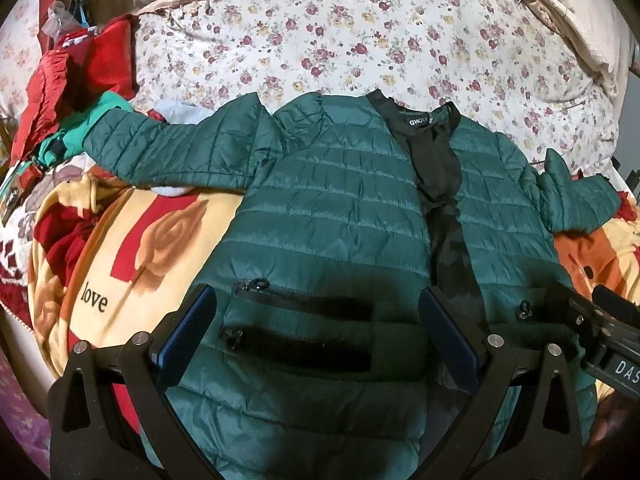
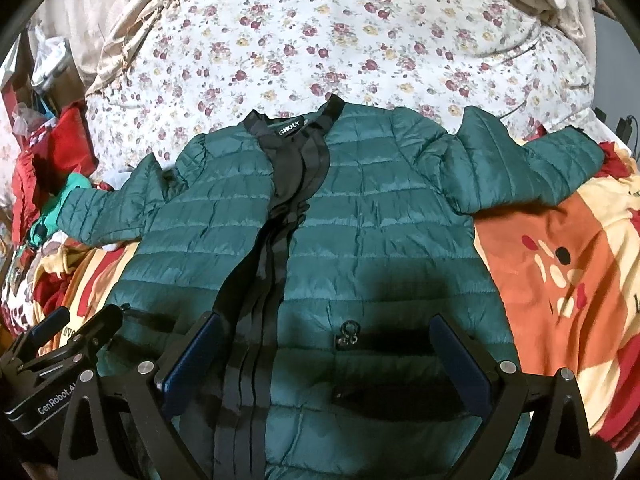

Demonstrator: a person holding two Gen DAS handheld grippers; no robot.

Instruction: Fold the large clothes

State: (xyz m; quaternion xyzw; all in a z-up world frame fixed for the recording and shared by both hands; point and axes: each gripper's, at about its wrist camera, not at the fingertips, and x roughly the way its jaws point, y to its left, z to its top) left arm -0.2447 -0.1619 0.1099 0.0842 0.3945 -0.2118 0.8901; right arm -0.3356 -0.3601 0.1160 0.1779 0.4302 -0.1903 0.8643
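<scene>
Hiding jacket (image 1: 320, 208) hem: left gripper (image 1: 320, 328), right gripper (image 2: 328, 348), agape.

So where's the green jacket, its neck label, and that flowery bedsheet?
Green jacket (image 1: 328, 216): left wrist view, on the quilted front panel.
Neck label (image 2: 291, 131): right wrist view, on the black tag's lettering inside the collar.
Flowery bedsheet (image 2: 320, 40): right wrist view, on bare sheet beyond the collar.

Glossy quilted jacket (image 1: 328, 208) (matt black lining)

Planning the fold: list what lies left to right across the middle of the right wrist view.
Red clothing heap → bright green garment → dark green quilted puffer jacket with its black front placket → orange and cream fleece blanket.
</scene>
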